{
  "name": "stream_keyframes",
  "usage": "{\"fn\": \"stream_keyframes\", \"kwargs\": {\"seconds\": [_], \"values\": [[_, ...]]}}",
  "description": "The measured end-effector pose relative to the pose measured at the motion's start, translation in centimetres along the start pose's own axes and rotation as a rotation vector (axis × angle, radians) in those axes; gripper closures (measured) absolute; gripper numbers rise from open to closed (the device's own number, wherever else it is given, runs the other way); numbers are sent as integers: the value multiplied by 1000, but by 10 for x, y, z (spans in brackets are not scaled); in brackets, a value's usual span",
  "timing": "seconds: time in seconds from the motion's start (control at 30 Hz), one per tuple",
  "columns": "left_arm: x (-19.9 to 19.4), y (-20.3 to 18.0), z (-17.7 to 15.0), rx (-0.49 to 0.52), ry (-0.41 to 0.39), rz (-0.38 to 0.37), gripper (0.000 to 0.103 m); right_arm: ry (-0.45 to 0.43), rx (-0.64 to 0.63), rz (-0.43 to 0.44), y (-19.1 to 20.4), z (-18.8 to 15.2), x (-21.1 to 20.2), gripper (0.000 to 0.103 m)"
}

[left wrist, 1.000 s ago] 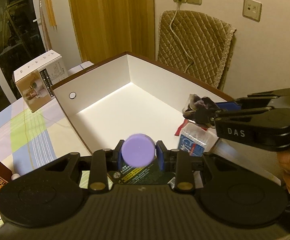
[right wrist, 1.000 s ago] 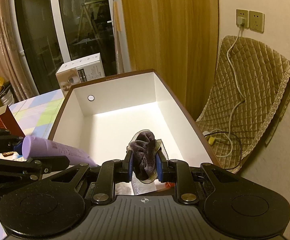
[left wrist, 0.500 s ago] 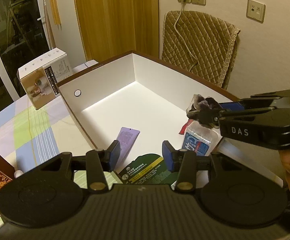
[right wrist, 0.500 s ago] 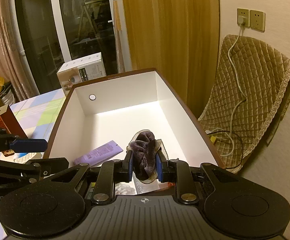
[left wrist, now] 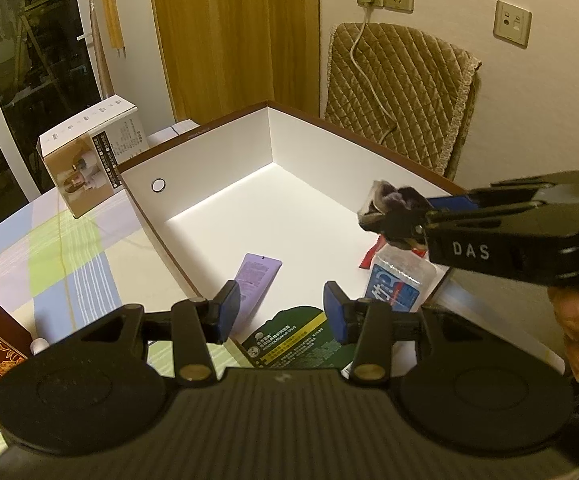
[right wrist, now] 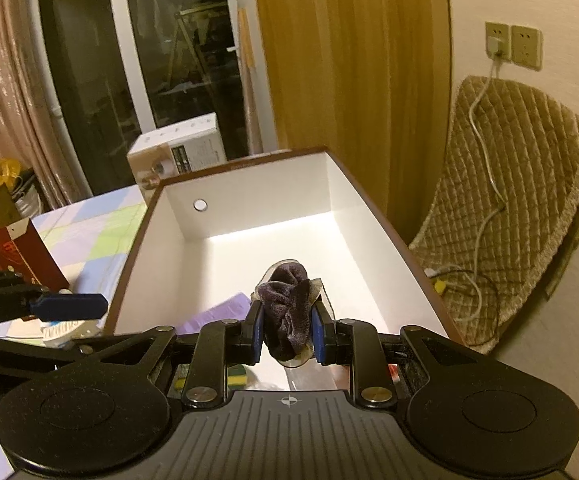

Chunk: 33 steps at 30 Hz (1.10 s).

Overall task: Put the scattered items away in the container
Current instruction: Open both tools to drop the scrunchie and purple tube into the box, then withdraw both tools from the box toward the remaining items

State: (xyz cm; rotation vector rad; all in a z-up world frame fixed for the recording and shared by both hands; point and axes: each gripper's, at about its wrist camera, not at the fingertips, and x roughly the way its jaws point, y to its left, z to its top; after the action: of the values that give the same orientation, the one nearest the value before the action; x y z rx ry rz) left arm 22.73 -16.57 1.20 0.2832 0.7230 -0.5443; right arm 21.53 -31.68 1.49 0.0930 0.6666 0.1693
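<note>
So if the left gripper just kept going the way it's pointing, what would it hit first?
Probably the green packet lying on the floor of the white box, just below the open left gripper; the purple tube lies slightly left of that line.

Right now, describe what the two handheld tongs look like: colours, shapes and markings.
Both are matte black plastic. The left tongs have a ribbed centre plate flanked by two round discs, brass-coloured pivot screws and blue pads on the fingers. The right tongs are the same build, with a small crosshair mark on the ribbed plate; seen from the side, they carry white "DAS" lettering. No cables or sleeves show.
</note>
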Motion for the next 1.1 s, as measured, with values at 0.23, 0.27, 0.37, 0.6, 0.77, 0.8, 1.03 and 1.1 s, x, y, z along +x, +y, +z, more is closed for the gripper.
{"fn": "stream_keyframes", "kwargs": {"seconds": [0.23,0.27,0.37,0.6,0.77,0.8,1.03,1.1], "values": [[0,5,0,-10,6,6,62,-69,-9,-7,2,5,-4,0],[1,5,-1,-12,7,6,62,-70,-6,-7,1,5,-5,0],[0,6,-1,-14,7,6,62,-65,6,-12,-1,4,-5,0],[-3,7,-3,-14,3,10,59,-65,10,-15,-1,1,-8,0],[-6,9,-3,-14,-2,14,53,-72,9,-17,1,3,-12,0],[-8,9,-3,-14,-5,15,53,-75,10,-18,1,3,-13,0],[-21,14,-7,-24,-20,25,38,-80,10,-15,6,4,-22,0],[-25,16,-9,-30,-21,30,32,-83,10,-12,8,3,-26,0]]}}
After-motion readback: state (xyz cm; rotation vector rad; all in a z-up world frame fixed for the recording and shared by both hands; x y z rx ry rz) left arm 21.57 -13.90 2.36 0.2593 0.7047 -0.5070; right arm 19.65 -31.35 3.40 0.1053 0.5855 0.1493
